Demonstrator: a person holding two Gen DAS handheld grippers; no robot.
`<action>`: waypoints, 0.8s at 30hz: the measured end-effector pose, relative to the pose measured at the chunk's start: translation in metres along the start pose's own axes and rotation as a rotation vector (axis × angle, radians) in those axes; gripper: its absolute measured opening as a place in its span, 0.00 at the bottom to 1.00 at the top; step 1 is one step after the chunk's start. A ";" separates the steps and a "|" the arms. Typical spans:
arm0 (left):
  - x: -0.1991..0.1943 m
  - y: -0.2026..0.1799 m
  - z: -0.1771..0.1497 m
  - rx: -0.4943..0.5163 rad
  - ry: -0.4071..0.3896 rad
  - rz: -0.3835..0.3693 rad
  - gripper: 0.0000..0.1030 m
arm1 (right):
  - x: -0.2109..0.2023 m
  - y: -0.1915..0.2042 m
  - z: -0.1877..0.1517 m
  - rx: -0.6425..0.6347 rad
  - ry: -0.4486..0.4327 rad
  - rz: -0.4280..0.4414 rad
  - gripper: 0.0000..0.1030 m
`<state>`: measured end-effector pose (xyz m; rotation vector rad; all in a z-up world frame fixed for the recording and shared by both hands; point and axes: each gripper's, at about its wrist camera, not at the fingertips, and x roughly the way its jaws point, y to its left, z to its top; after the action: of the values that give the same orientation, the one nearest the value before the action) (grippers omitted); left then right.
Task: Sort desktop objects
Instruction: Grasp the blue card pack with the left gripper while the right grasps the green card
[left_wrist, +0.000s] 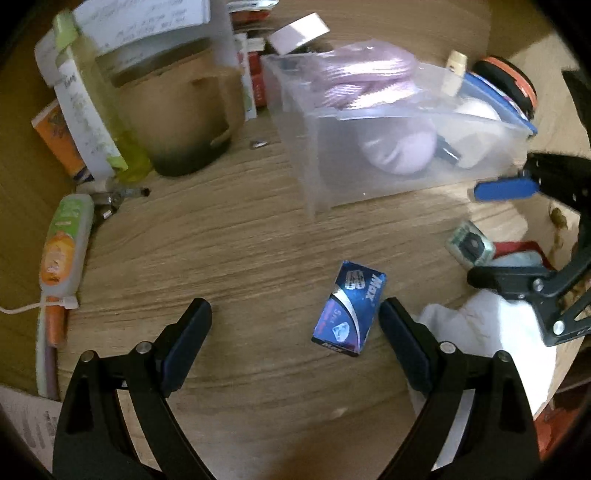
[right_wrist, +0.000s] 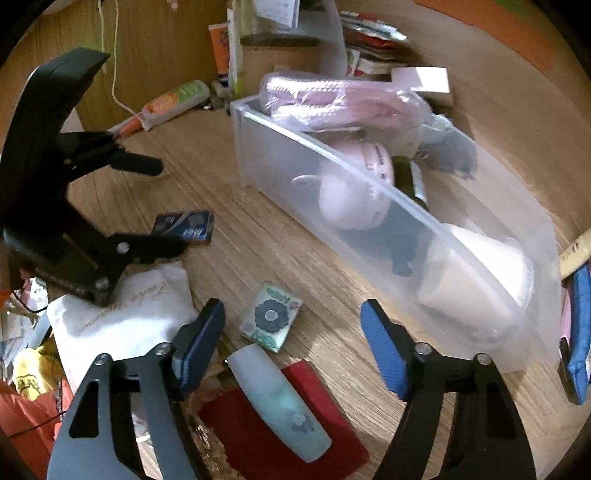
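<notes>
A small blue box marked "Max" (left_wrist: 350, 308) lies on the wooden desk, just inside the right finger of my open, empty left gripper (left_wrist: 295, 325). It also shows in the right wrist view (right_wrist: 184, 224). My right gripper (right_wrist: 291, 328) is open and empty above a small green-and-white packet (right_wrist: 270, 320) and a pale teal bottle (right_wrist: 280, 402). A clear plastic bin (left_wrist: 388, 162) holds pink items and a white cup; it also shows in the right wrist view (right_wrist: 406, 206).
A frosted mug (left_wrist: 177, 114), a green bottle (left_wrist: 92, 107) and an orange-green tube (left_wrist: 64, 247) stand or lie at the left. White cloth (right_wrist: 122, 317) and a red pad (right_wrist: 280, 435) lie near the front. Books and papers pile behind the bin.
</notes>
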<state>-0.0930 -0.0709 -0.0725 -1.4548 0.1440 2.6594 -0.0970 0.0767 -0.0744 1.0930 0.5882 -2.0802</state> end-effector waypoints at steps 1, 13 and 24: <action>0.001 0.003 0.001 -0.012 0.002 -0.002 0.90 | 0.002 0.000 0.000 0.001 0.007 0.005 0.61; -0.002 -0.005 0.000 0.026 -0.045 -0.056 0.55 | 0.012 0.005 0.004 0.004 0.021 0.060 0.22; -0.006 -0.023 -0.001 -0.016 -0.065 -0.057 0.26 | -0.009 0.000 0.004 0.039 -0.071 0.075 0.22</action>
<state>-0.0861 -0.0484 -0.0685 -1.3538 0.0754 2.6644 -0.0954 0.0774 -0.0645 1.0426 0.4675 -2.0640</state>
